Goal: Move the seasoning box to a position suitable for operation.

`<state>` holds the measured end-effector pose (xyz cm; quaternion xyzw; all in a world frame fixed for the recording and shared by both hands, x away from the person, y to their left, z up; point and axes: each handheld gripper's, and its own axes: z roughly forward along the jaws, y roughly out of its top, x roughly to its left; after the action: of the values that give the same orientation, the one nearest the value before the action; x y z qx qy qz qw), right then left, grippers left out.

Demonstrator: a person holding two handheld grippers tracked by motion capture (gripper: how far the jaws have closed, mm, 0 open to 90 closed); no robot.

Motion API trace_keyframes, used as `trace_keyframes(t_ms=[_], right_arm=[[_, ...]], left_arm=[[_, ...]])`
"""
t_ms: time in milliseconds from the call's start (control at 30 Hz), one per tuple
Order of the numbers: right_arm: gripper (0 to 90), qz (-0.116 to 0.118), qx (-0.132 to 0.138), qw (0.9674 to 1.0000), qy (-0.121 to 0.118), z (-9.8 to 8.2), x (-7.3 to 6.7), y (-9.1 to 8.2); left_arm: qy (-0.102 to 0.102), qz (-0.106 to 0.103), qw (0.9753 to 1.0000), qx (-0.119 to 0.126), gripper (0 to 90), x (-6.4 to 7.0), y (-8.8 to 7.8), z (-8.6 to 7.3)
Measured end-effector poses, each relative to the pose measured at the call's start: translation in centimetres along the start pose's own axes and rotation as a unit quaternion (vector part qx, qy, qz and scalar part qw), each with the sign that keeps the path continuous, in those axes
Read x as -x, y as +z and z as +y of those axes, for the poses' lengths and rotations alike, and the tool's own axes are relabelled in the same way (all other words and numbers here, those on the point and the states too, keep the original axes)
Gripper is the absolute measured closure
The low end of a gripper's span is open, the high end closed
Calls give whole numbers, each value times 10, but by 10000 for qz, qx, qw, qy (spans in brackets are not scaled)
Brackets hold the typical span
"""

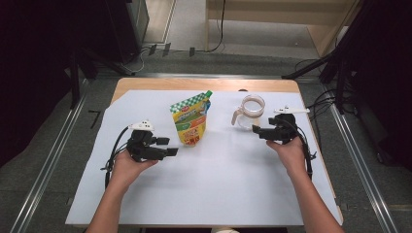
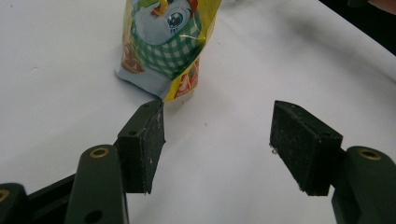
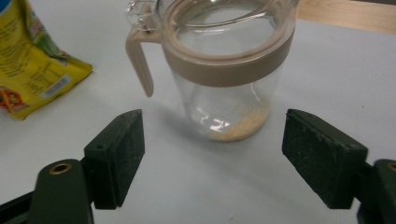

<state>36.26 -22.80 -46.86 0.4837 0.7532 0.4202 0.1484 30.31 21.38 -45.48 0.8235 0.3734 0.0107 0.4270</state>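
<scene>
A wooden table (image 1: 145, 83) carries it all, its top almost wholly covered by a white sheet (image 1: 218, 179), with bare wood showing along the far edge. On the sheet lies a yellow and green pouch (image 1: 191, 119), flat, spout toward the far side. Well to its right stands a clear jar (image 1: 251, 111), upright, with a beige collar and handle and a few pale grains at the bottom.

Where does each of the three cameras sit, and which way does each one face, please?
High view: above the person's side, looking forward and down on the table; forearms, hands, left gripper and right gripper show.
Left gripper view: rides the left gripper, facing the pouch; open black jaws show.
Right gripper view: rides the right gripper, facing the jar; open black jaws show.
Shared: both gripper views show the yellow pouch.
</scene>
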Motion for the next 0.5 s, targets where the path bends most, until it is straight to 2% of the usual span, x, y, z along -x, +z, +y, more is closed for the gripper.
trace_keyframes(t_ms=[67, 200, 267, 333, 433, 500], right_arm=[[202, -17, 19, 10000, 18, 1, 2, 4], [164, -96, 264, 9995, 158, 1, 7, 17], [153, -129, 271, 9995, 139, 1, 7, 20], [140, -180, 364, 9992, -16, 1, 4, 29], [135, -164, 446, 9989, -26, 1, 2, 38], [134, -233, 511, 9984, -56, 1, 1, 45]], left_arm=[[-4, -6, 10000, 10, 360, 0, 0, 0], [-2, -10, 10000, 4, 359, 0, -1, 0], [-13, -6, 10000, 21, 359, 0, -2, 0], [-16, -16, 9999, 150, 360, 0, -6, 1], [-47, 0, 9999, 151, 360, -2, -7, 1], [-45, 8, 9999, 123, 360, -2, -7, 0]])
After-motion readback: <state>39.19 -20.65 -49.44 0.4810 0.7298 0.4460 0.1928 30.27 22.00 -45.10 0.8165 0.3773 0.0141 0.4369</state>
